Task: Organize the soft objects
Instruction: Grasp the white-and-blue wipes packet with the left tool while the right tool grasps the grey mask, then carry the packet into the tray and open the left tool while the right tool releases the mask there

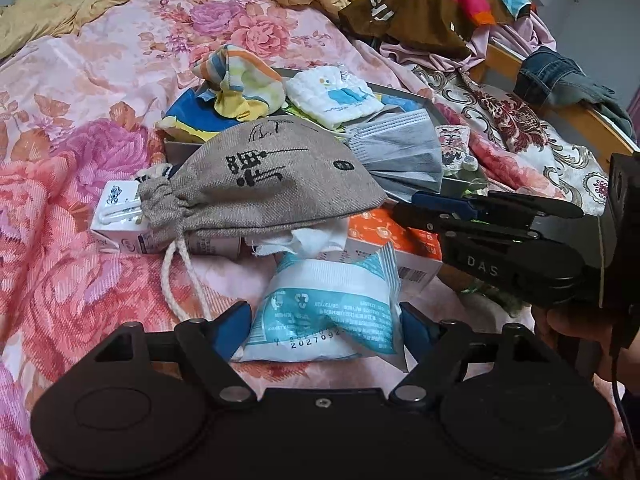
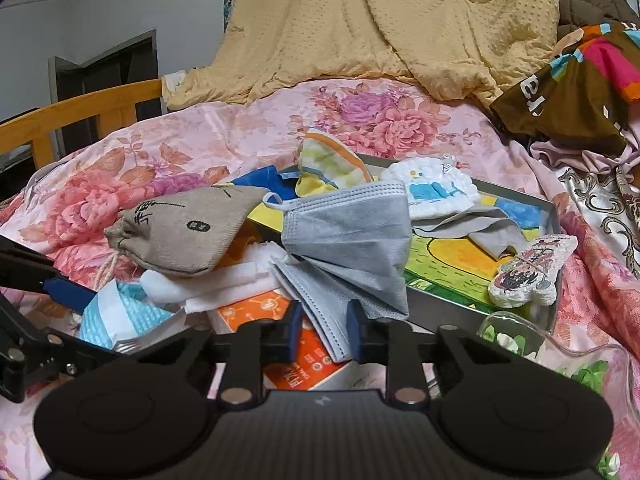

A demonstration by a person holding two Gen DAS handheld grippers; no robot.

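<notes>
The right gripper [image 2: 323, 336] has pinched the lower corner of the grey mask [image 2: 352, 248], which droops over the tray [image 2: 448, 304] edge. The left gripper [image 1: 324, 326] stands apart around the wipes packet [image 1: 326, 312], not pressing. Lift the mask slowly so its loop clears the pouch [image 2: 184, 236].

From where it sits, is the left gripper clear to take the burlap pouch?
Probably not directly: the left gripper straddles a blue-and-white packet, and the pouch lies beyond it on boxes. It must lift over first.
</notes>
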